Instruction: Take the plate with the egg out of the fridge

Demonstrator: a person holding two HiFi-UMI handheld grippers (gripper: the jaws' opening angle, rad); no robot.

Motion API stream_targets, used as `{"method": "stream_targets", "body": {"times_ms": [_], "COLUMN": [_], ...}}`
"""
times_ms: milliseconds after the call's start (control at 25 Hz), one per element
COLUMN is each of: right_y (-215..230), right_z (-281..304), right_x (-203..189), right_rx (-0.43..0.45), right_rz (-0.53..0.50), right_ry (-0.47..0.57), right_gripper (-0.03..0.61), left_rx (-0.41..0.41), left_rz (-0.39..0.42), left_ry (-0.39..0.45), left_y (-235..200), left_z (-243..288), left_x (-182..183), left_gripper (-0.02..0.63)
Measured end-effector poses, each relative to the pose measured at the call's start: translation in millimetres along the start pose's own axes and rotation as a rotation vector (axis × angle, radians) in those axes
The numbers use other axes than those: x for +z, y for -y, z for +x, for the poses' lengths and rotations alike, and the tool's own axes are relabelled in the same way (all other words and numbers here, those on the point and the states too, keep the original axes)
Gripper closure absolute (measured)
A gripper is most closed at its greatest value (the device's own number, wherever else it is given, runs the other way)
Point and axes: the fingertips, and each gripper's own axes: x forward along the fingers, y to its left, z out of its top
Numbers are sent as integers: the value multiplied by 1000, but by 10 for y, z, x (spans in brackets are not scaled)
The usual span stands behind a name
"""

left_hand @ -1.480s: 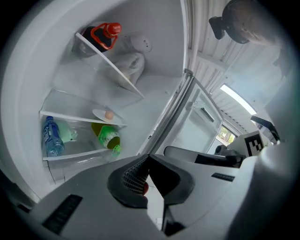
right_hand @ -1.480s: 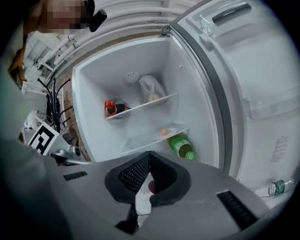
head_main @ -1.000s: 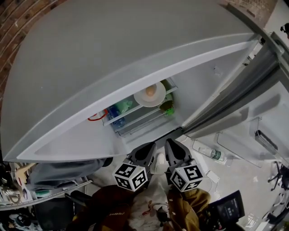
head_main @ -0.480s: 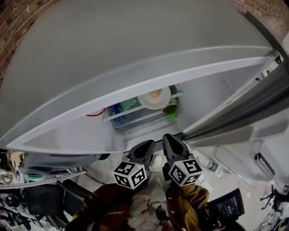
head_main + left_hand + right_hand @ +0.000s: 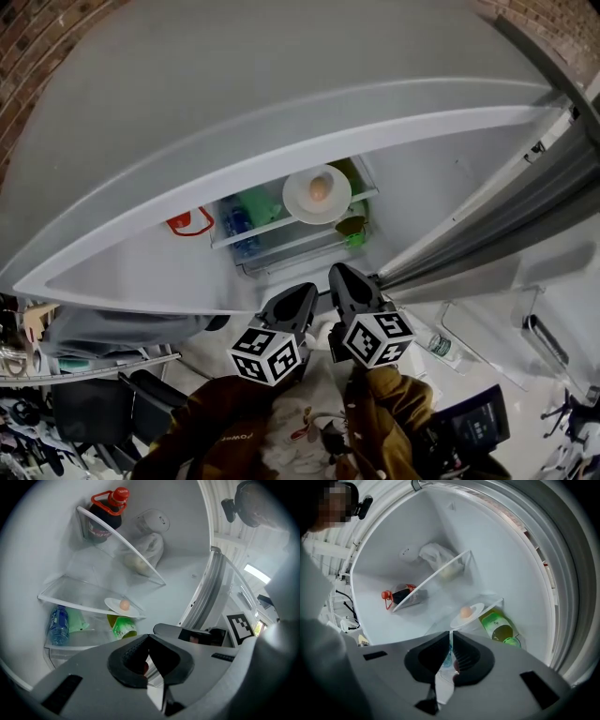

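Note:
A white plate [image 5: 317, 195] with a brown egg [image 5: 319, 188] rests on the right end of a glass shelf [image 5: 246, 232] inside the open fridge. In the left gripper view the plate [image 5: 123, 607] and egg [image 5: 124, 604] lie just above my jaws and well beyond them. The right gripper view has the plate [image 5: 468, 615] and egg [image 5: 465, 612] close above the jaw tips. My left gripper [image 5: 305, 292] and right gripper [image 5: 336, 274] hang side by side below the fridge opening, short of the shelf. Both are shut on nothing.
A dark bottle with a red cap [image 5: 105, 515] and a white bag [image 5: 143, 557] sit on the upper shelf. A blue water bottle [image 5: 58, 625] and a green bottle [image 5: 123, 626] lie under the plate's shelf. The open fridge door [image 5: 497, 281] stands at the right.
Both grippers have edged up and forward toward the fridge opening, still side by side. The plate with the egg has stayed on its shelf.

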Motion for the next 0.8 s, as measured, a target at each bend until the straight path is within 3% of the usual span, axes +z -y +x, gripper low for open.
{"method": "stream_targets", "body": {"times_ms": [800], "right_y": [258], "right_z": [297], "right_x": [33], "right_rx": [11], "right_rz": [101], "right_ry": [-15], "right_gripper": [541], "left_rx": [-17], "left_rz": [5], "left_ry": [-4], "left_y": [35], "left_z": [98], "left_x": [23], "left_gripper": [606]}}
